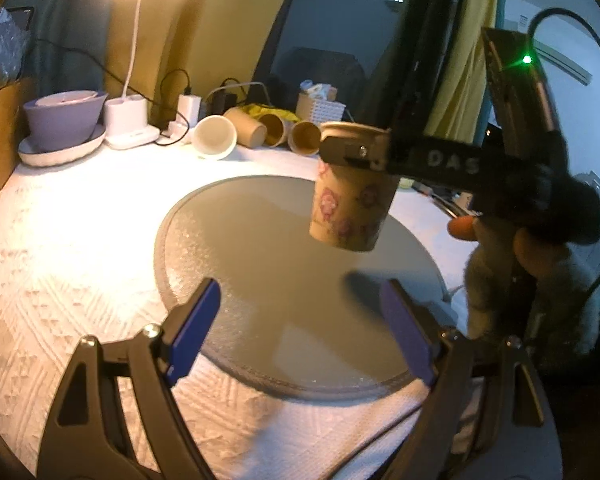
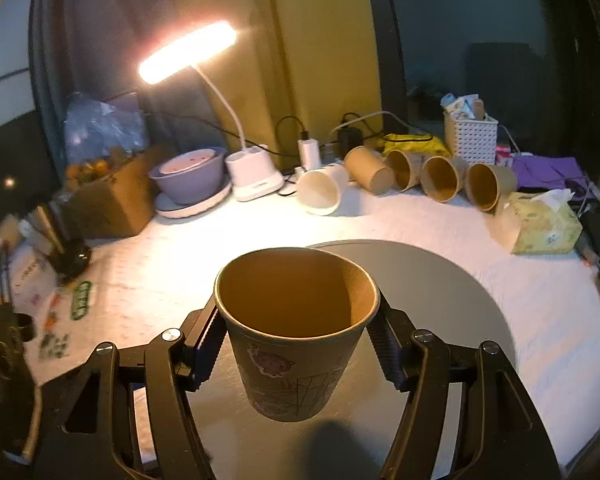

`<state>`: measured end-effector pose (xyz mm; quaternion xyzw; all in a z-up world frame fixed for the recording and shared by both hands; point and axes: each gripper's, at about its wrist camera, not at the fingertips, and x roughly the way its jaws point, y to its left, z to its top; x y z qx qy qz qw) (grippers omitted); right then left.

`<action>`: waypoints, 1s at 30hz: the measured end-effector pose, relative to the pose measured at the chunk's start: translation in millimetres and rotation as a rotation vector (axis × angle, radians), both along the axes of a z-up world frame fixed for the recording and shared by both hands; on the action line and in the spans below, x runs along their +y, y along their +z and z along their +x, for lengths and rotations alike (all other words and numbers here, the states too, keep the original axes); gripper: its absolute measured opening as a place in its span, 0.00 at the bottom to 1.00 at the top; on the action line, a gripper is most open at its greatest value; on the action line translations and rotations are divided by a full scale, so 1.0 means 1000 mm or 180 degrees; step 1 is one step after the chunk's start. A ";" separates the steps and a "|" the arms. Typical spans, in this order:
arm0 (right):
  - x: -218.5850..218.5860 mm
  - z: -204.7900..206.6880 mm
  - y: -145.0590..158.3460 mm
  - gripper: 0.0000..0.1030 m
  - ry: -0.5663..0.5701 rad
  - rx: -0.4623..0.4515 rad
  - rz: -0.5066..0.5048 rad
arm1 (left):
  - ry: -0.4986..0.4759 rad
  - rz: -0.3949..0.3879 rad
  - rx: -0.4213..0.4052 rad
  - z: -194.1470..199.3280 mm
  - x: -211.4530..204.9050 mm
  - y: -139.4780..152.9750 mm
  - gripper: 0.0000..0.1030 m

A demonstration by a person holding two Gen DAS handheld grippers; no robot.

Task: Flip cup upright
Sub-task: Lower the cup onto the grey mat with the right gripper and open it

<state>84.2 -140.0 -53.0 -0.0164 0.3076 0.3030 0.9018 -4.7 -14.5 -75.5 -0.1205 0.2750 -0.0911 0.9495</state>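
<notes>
The brown paper cup printed with pink cartoon figures (image 2: 296,336) hangs in the air above the round grey mat (image 2: 451,280), mouth up and near enough upright, its base clear of the mat with a shadow lying under it. It looks empty, so it should be very light, and its thin paper wall will likely dent if squeezed hard; the rolled rim is the stiffest part, which makes the band just under it the sensible place to hold. That is where the right gripper (image 2: 298,344) has it, one ribbed black pad (image 2: 210,346) pressed on each side of the upper wall, clenched around the cup. A light clamp seems enough, and the smooth printed surface might slide if the hold slackens before the base meets the mat. From the left wrist view the same cup (image 1: 349,204) shows with the right gripper's black finger across its rim, and the left gripper (image 1: 301,332) sits low in front, its blue-padded fingers (image 1: 194,330) spread wide and holding nothing. The mat lies on a white textured tablecloth (image 1: 60,248). At the back of the table lie a white paper cup on its side (image 2: 319,192) and a row of plain brown paper cups (image 2: 439,178), also on their sides, beside a lit white desk lamp (image 2: 188,52) and a tissue box (image 2: 543,224).
</notes>
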 end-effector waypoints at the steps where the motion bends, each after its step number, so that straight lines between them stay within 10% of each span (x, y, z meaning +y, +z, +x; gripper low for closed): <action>1: 0.002 0.001 -0.001 0.66 -0.0028 -0.0045 -0.0045 | 0.0007 -0.0008 0.0019 0.002 0.001 0.000 0.81; 30: 0.011 0.001 -0.036 0.69 -0.0167 -0.0216 -0.0650 | 0.0280 -0.0295 0.0506 0.031 0.030 -0.009 0.81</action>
